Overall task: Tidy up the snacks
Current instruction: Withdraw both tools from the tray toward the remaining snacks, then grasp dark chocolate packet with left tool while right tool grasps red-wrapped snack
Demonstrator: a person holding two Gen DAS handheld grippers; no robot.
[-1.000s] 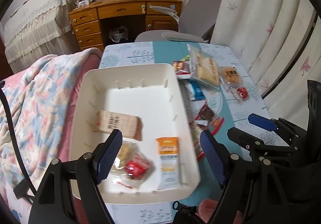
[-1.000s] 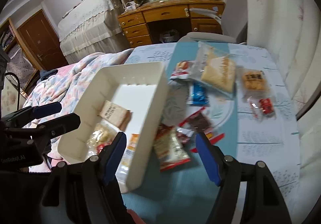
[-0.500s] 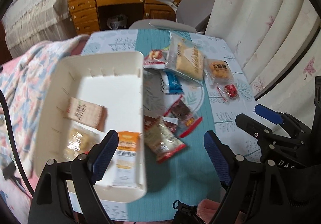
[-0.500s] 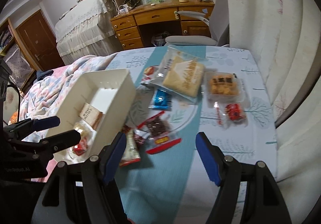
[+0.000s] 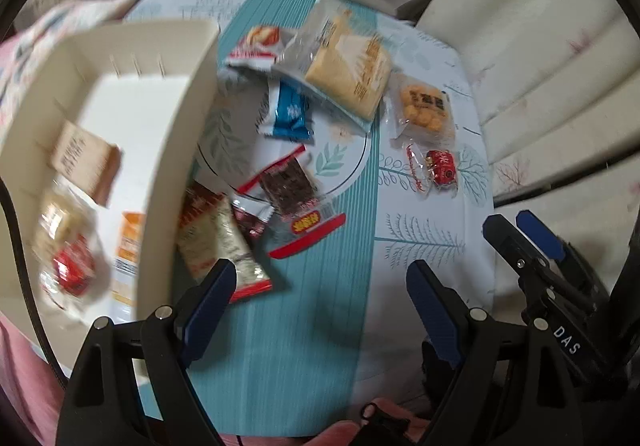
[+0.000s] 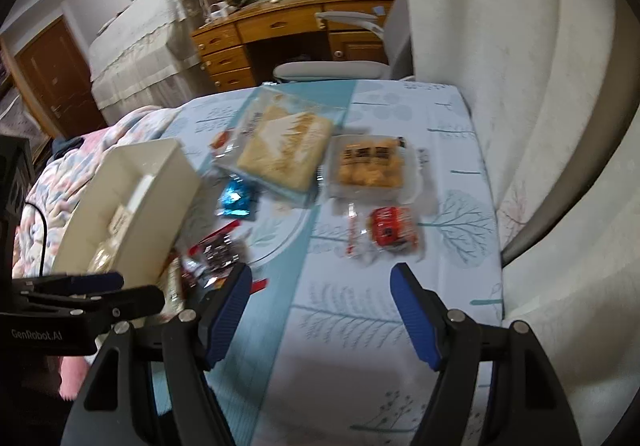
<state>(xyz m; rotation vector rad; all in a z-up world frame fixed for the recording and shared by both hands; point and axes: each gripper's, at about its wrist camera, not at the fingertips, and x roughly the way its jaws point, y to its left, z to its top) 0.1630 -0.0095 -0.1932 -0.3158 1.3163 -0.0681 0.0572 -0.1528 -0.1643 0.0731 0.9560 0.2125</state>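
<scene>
A white bin (image 5: 188,134) (image 6: 160,202) stands on the left of the table and holds several snack packs. Loose snacks lie beside it: a red-and-white packet (image 5: 218,242), a dark bar in clear wrap (image 5: 290,190), a blue packet (image 5: 290,114) (image 6: 236,198), a large cracker bag (image 5: 348,68) (image 6: 284,150), a tray of orange puffs (image 5: 426,110) (image 6: 370,164) and a small red pack (image 5: 440,168) (image 6: 394,228). My left gripper (image 5: 320,286) hangs open over the teal strip, nothing between its fingers. My right gripper (image 6: 320,302) is open above the cloth, below the red pack.
The table (image 6: 360,326) wears a pale leaf-print cloth with a teal runner. A white curtain (image 6: 540,126) hangs along its right side. A flowered blanket (image 6: 60,182) lies left of the bin. A grey chair (image 6: 332,68) and a wooden desk (image 6: 280,26) stand beyond the far edge.
Both grippers have swung right, away from over the bin toward the loose snacks. The left one has dropped lower and tipped further down; its jaws look a little wider.
</scene>
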